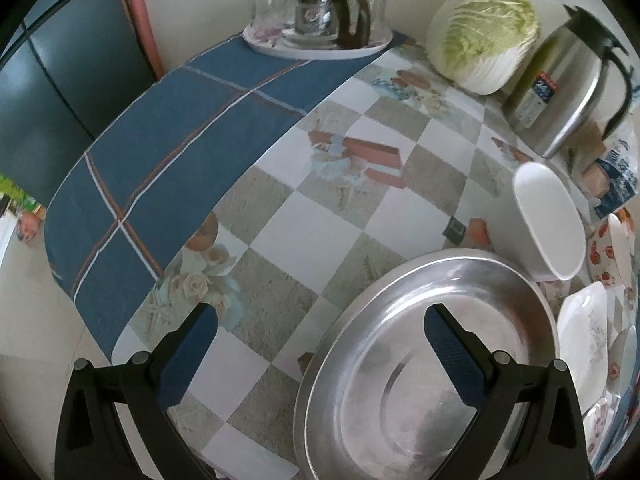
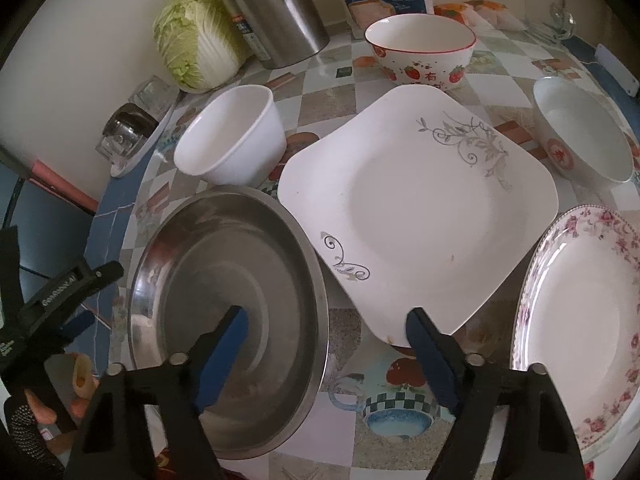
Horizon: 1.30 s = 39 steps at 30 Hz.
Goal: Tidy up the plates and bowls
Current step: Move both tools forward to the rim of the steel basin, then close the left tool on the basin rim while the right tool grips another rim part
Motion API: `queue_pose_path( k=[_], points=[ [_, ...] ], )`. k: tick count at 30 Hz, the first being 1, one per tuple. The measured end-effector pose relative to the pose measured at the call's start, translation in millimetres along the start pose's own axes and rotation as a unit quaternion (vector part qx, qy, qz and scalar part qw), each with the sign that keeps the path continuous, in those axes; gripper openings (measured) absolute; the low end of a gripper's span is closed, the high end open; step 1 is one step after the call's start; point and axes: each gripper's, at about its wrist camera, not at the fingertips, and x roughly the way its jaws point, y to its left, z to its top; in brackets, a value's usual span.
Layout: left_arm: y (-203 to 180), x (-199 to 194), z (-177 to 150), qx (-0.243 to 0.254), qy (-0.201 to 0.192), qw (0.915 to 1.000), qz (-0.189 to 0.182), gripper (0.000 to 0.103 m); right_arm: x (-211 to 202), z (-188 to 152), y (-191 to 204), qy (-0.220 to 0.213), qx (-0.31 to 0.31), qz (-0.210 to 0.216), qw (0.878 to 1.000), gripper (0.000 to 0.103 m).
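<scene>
Both grippers hang open and empty over the round steel basin (image 2: 228,280): left gripper (image 1: 320,356) straddling its nine-o'clock rim, right gripper (image 2: 328,344) its three-o'clock rim beside the square white plate (image 2: 416,208). The next step is probably closing on the basin's rim.

Black tongs (image 2: 326,350), blue ribbed pads (image 2: 430,354), silver pivot screws.

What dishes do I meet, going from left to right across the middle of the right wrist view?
Plain white bowl → steel pan → square white plate → floral round plate, with the small white bowl above it.
</scene>
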Motion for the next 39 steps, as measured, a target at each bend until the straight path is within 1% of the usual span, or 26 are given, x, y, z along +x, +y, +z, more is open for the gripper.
queue_pose_path(
  k=[5,7,8,9,10,12,14,15,20,23,25,27,35,37,38,39],
  points=[
    [-1.4,6.3,-0.2,0.001,0.01,0.9999,-0.002,0.102,3.4,-3.4,6.6,0.008,-0.016,0.009,1.0,0.06],
    [-2.3,8.0,-0.3,0.003,0.012,0.9999,-0.003,0.1,5.3,-5.1,11.9,0.012,-0.028,0.016,0.999,0.058],
    [-3.0,9.6,-0.4,0.004,0.015,0.9999,-0.004,0.098,6.3,-6.0,12.8,0.014,-0.03,0.018,0.999,0.054],
    [-3.6,11.7,-0.7,0.005,0.019,0.9998,-0.005,0.093,7.8,-7.0,14.0,0.017,-0.032,0.019,0.999,0.051],
    [-4.3,13.6,-1.3,0.007,0.022,0.9997,-0.006,0.088,9.5,-7.9,15.0,0.021,-0.034,0.02,0.999,0.05],
    [-6.5,18.2,-2.9,0.013,0.029,0.9995,-0.006,0.085,12.0,-9.4,16.7,0.025,-0.036,0.022,0.999,0.046],
    [-8.9,21.4,-4.0,0.018,0.034,0.9992,-0.006,0.076,13.5,-10.1,16.7,0.027,-0.038,0.023,0.999,0.046],
    [-9.5,23.5,-4.4,0.021,0.038,0.999,-0.005,0.07,14.4,-10.5,16.5,0.028,-0.038,0.024,0.999,0.043],
    [-12.9,35.6,-5.4,0.024,0.056,0.9982,-0.001,0.065,22.3,-11.6,14.0,0.041,-0.034,0.025,0.998,0.037],
    [-15.3,44.1,-6.4,0.026,0.069,0.9973,0.005,0.057,26.4,-11.5,13.9,0.046,-0.036,0.022,0.998,0.035],
    [-18.5,48.0,-6.2,0.027,0.072,0.997,-0.001,0.057,28.4,-11.5,14.1,0.048,-0.039,0.019,0.998,0.033],
    [-21.7,48.9,-4.8,0.03,0.071,0.997,0.001,0.056,30.3,-11.0,13.8,0.049,-0.039,0.017,0.998,0.03],
    [-23.2,51.3,-3.7,0.025,0.069,0.9973,-0.003,0.057,37.8,-12.2,13.6,0.063,-0.042,0.013,0.997,0.028],
    [-22.3,49.5,-5.7,0.029,0.067,0.9974,-0.002,0.056,40.6,-11.5,15.3,0.064,-0.046,0.009,0.997,0.024],
    [-22.9,49.7,-6.5,0.031,0.066,0.9974,-0.002,0.056,40.4,-11.3,15.6,0.064,-0.049,0.007,0.997,0.024],
    [-24.6,49.2,-7.2,0.033,0.064,0.9974,-0.002,0.054,40.5,-11.0,16.3,0.064,-0.05,0.006,0.997,0.025]
  ],
)
